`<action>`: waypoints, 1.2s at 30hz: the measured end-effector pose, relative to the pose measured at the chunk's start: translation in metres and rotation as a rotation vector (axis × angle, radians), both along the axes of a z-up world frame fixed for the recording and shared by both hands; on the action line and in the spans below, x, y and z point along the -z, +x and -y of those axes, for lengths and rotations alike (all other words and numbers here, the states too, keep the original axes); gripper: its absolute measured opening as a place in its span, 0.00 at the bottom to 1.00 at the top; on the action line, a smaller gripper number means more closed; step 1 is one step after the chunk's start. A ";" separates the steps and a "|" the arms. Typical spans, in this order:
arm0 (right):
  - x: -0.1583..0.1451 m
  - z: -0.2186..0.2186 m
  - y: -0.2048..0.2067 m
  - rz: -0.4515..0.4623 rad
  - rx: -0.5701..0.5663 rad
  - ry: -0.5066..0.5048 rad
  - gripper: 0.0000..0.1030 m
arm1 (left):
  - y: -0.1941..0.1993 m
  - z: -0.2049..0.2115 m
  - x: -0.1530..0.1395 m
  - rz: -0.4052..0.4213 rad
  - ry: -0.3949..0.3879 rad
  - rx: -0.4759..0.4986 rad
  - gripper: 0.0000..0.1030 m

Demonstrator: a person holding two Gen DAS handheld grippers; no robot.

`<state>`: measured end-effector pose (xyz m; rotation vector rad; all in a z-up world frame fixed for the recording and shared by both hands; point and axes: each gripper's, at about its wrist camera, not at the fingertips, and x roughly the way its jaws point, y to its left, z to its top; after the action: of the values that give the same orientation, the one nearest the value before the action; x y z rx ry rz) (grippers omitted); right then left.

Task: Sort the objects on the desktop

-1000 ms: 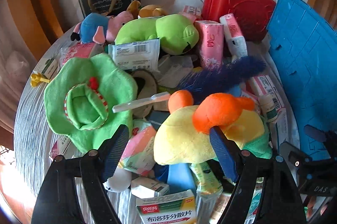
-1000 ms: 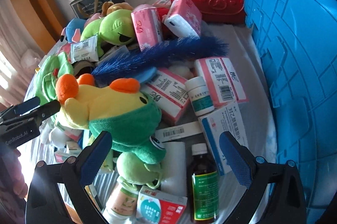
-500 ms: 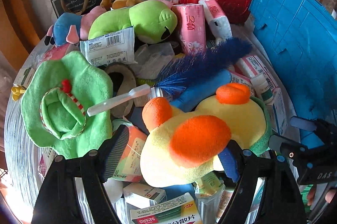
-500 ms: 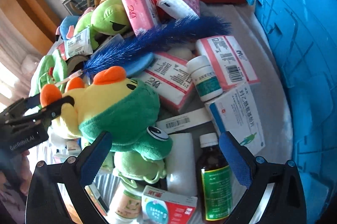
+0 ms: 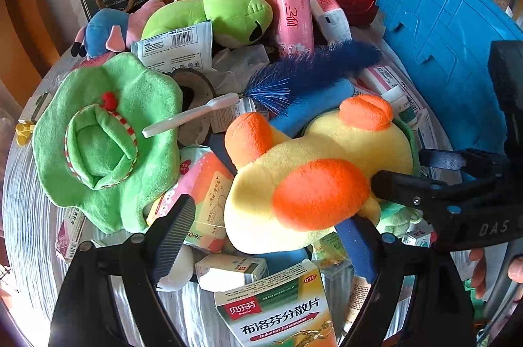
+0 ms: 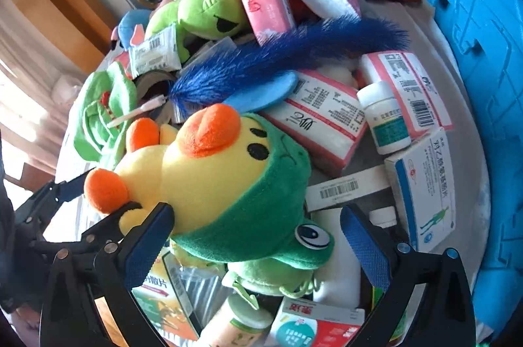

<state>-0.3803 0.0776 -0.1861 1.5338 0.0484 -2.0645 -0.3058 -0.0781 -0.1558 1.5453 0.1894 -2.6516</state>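
While both grippers crowd the yellow duck plush [image 5: 313, 183], neither has plainly clamped it. Left gripper [image 5: 268, 236]: fingers spread wide, duck's rear and one orange foot [image 5: 322, 193] sitting between them, far finger partly hidden under the plush, so contact there can't be confirmed. Right gripper [image 6: 258, 236]: also spread, released, straddling the duck's green frog hood [image 6: 261, 216]; near finger looks to be touching the body just below the other orange foot [image 6: 104, 191].

Duck lies on top of the pile near the middle of the round table [image 5: 23, 216], toward its near edge, above medicine boxes [image 5: 278, 314]. Long axis runs roughly from the left gripper (feet end) to the right gripper (head end), so each tool faces an opposite end.

Judgement: the left is the better placed to close, across the narrow rear. Blue crate [image 5: 451, 53] stands at the table's right edge, a likely drop spot. Blue feather duster [image 6: 294, 56] lies just behind the duck, apart.
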 end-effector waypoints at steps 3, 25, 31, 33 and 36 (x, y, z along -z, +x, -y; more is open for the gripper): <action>0.010 0.004 -0.004 0.042 0.010 0.002 1.00 | 0.001 0.000 0.004 0.029 -0.002 0.010 0.84; 0.016 0.001 -0.005 0.020 0.093 -0.007 0.76 | -0.018 -0.014 0.029 0.031 0.018 0.145 0.56; -0.011 -0.009 0.012 -0.039 0.127 -0.069 0.71 | -0.004 -0.016 -0.008 -0.069 -0.022 0.170 0.55; -0.029 -0.009 0.016 -0.081 0.128 -0.086 0.69 | -0.001 -0.016 -0.025 -0.114 -0.038 0.182 0.55; -0.057 -0.009 0.022 -0.152 0.127 -0.095 0.64 | 0.002 -0.015 -0.052 -0.180 -0.050 0.186 0.55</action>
<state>-0.3579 0.0866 -0.1295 1.3525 -0.0918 -2.2462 -0.3038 -0.0631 -0.1037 1.3711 -0.0131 -2.9149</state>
